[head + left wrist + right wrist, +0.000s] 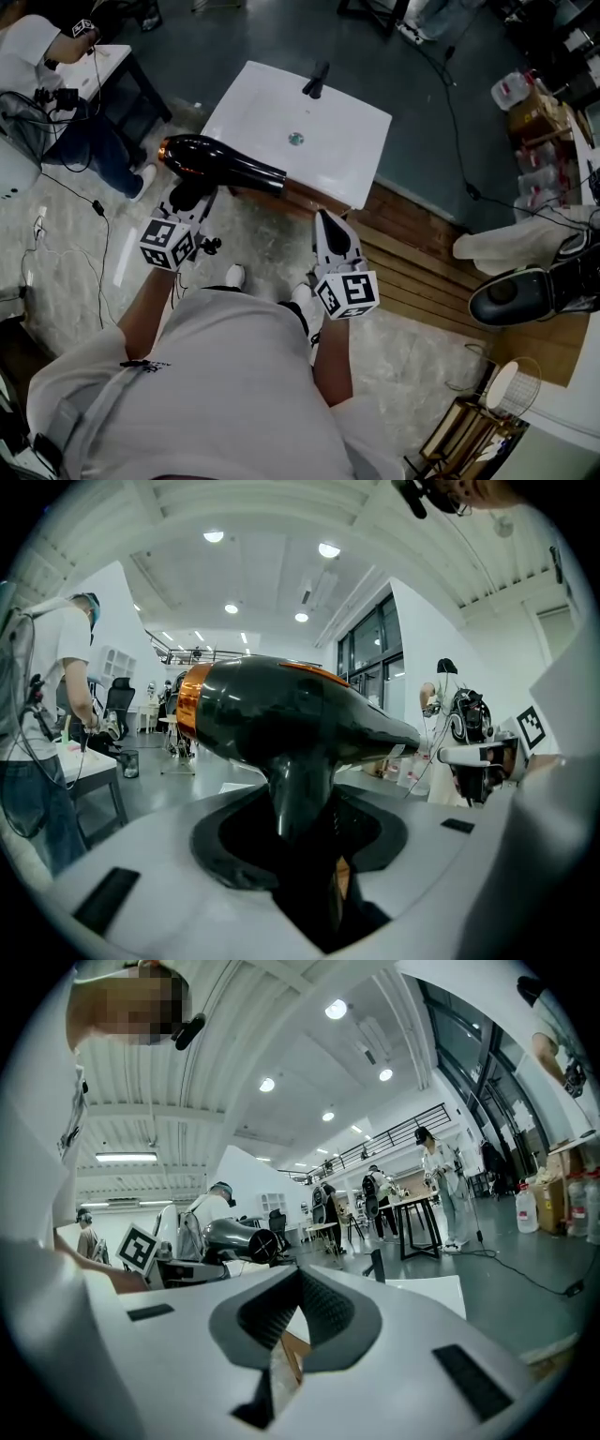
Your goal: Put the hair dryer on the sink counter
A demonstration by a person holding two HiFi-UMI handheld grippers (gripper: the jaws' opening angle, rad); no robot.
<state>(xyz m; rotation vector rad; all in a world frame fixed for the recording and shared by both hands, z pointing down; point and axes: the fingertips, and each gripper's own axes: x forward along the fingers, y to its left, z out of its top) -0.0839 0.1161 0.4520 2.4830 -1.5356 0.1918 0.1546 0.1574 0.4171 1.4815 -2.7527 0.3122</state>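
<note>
Holding pattern: hair dryer is airborne, its handle clamped in the left tool, not set down yet.

- Position: from the head view the body lies across the near-left corner of the white sink tabletop. The nozzle end overlaps the near edge. The orange rear end sticks out past the corner, over the floor. Can't tell from that angle if it's already above the surface or just short of it.
- Axis: the long axis runs left-right, roughly along the tabletop's near edge, with the nozzle to the right. The handle drops back toward the person into the jaws, so the body sits crosswise to where the tool points.
- Key relation: the tabletop lies ahead and slightly right of the left tool. Left hand is the nearer one and already has the load.
- Right tool: jaws pressed together with nothing between them. It's parked just short of the near edge, over the wooden boards. Not involved, as I read it.
- Landing area: drain is mid-surface and the faucet is at the far edge.

My read is that a short forward carry then a lower would do it. The body is rounded, so it may roll once the tool lets go.
</note>
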